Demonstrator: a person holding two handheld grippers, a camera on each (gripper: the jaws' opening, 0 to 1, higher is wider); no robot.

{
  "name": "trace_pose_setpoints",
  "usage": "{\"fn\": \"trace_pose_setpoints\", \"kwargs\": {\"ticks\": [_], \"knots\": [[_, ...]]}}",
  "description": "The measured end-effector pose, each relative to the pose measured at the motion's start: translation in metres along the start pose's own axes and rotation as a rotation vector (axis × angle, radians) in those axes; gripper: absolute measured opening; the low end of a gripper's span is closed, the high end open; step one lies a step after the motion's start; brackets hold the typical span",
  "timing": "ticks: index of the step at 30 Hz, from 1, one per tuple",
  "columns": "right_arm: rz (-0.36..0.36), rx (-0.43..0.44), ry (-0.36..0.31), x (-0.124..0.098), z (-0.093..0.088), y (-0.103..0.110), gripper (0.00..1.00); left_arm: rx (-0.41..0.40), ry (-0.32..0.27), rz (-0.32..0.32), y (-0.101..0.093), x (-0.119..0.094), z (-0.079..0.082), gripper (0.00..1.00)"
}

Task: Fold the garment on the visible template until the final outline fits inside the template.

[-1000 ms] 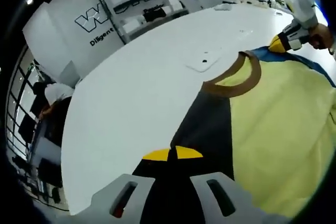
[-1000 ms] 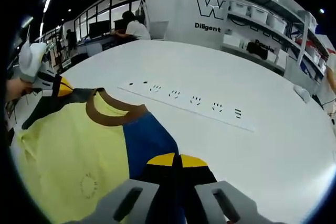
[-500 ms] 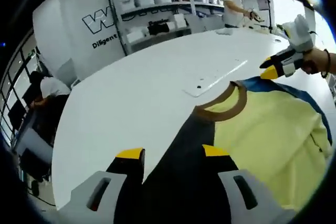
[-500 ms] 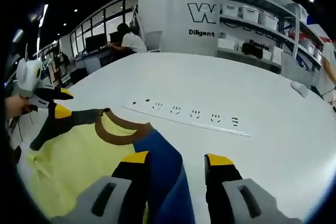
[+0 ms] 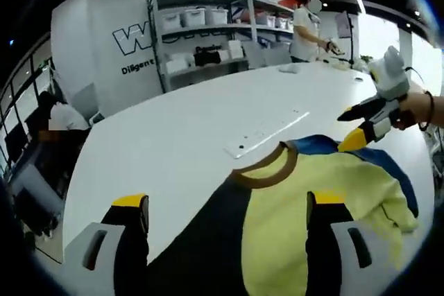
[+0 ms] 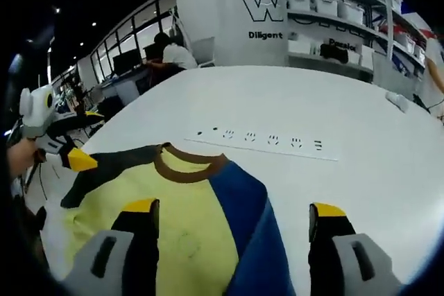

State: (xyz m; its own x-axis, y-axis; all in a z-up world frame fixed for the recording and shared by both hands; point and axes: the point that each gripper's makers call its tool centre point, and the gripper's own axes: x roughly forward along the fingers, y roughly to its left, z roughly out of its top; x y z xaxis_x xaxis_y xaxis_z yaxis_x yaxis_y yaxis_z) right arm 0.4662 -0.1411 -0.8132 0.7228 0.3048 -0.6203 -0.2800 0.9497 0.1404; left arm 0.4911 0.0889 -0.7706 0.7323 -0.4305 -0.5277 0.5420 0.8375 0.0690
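Observation:
A yellow T-shirt (image 5: 305, 181) with a brown collar (image 5: 267, 168), one black sleeve (image 5: 208, 233) and one blue sleeve (image 5: 319, 145) lies flat on the white table (image 5: 173, 129). My left gripper (image 5: 229, 202) hangs over the black-sleeve side, jaws wide open and holding nothing. In the right gripper view the shirt (image 6: 177, 206) lies below my right gripper (image 6: 234, 208), which is open over the blue sleeve (image 6: 243, 195). Each gripper also shows in the other's view, open: the right gripper (image 5: 352, 128) by the blue sleeve, the left gripper (image 6: 87, 138) by the black sleeve (image 6: 111, 164).
A thin clear strip with dark marks (image 5: 267, 132) (image 6: 260, 140) lies on the table just beyond the collar. Shelves with white bins (image 5: 201, 22) stand behind the table. A person (image 5: 305, 22) stands at the far end and another person (image 6: 173, 50) sits at a desk.
Both grippers were shut on the sleeves a second ago. They have since opened wide, let the shirt go and drawn back above it. The shirt now rests flat.

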Motion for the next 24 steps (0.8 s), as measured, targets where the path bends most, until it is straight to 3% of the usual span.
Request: {"fn": "trace_pose_setpoints", "kwargs": {"ticks": [5, 8, 21, 24], "knots": [[0.019, 0.021, 0.000, -0.018, -0.008, 0.014, 0.99, 0.006, 0.023, 0.003, -0.007, -0.012, -0.005, 0.99], [0.027, 0.013, -0.012, -0.030, -0.011, 0.022, 0.99, -0.020, 0.003, -0.002, -0.013, -0.021, -0.005, 0.99], [0.099, 0.003, 0.012, -0.077, -0.038, 0.050, 0.99, 0.021, 0.032, 0.007, -0.032, -0.060, -0.029, 0.99], [0.082, -0.046, 0.000, -0.087, -0.045, 0.052, 0.99, -0.004, 0.015, 0.000, -0.038, -0.072, -0.033, 0.99]]}}
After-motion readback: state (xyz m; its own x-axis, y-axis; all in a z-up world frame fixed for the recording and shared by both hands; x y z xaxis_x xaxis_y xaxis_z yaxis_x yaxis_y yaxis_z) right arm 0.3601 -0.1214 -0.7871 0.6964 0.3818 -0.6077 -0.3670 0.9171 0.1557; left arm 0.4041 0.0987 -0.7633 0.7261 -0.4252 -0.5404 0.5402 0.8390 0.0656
